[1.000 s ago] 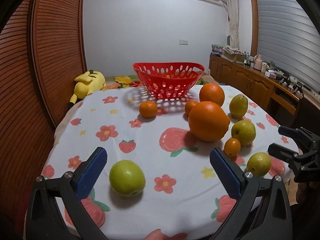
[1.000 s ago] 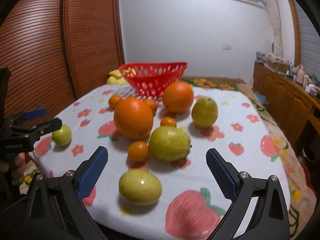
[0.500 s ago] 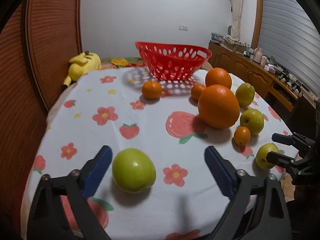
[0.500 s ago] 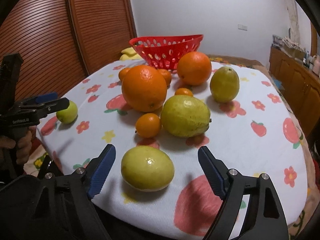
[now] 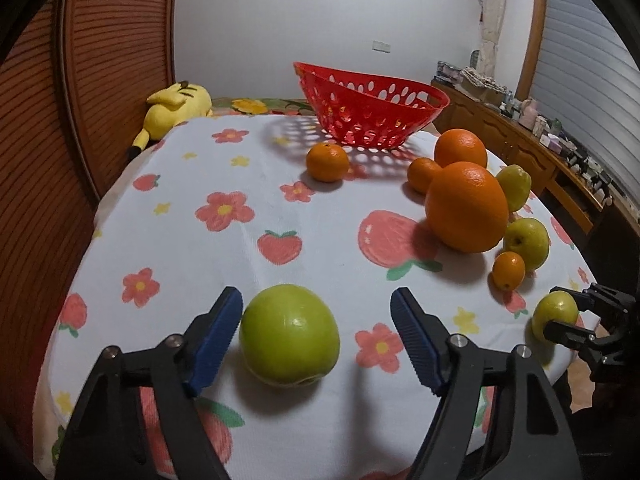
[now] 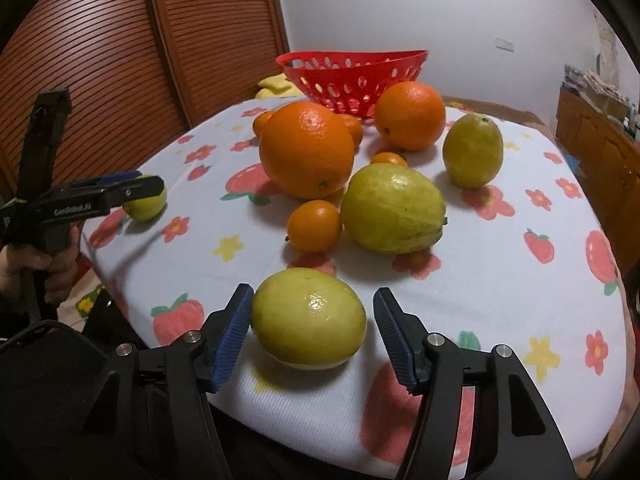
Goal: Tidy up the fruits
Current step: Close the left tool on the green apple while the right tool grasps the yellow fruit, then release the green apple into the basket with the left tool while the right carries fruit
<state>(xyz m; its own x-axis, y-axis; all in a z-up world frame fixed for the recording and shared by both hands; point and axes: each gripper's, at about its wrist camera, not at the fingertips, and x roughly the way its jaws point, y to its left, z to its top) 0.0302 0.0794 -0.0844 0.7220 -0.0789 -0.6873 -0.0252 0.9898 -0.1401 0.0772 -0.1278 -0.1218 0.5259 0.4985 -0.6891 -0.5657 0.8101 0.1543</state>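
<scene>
A green apple (image 5: 289,334) lies on the flowered tablecloth between the open fingers of my left gripper (image 5: 316,330); the left pad nearly touches it. A yellow-green fruit (image 6: 308,324) lies between the open fingers of my right gripper (image 6: 313,326). The red basket (image 5: 368,108) stands at the table's far end and looks empty. Oranges (image 5: 466,206), small tangerines (image 5: 328,162) and more yellow-green fruits (image 6: 392,208) lie between. The left gripper also shows in the right wrist view (image 6: 132,188), around the apple (image 6: 146,204).
A yellow plush toy (image 5: 176,106) lies at the table's far left corner. Slatted wooden doors (image 5: 116,64) stand to the left. A wooden sideboard (image 5: 520,136) with small items runs along the right. The table edge (image 6: 280,392) is close under both grippers.
Both grippers have moved forward and down. The apple now sits between the left fingers and the yellow-green fruit between the right fingers. Both have narrowed somewhat.
</scene>
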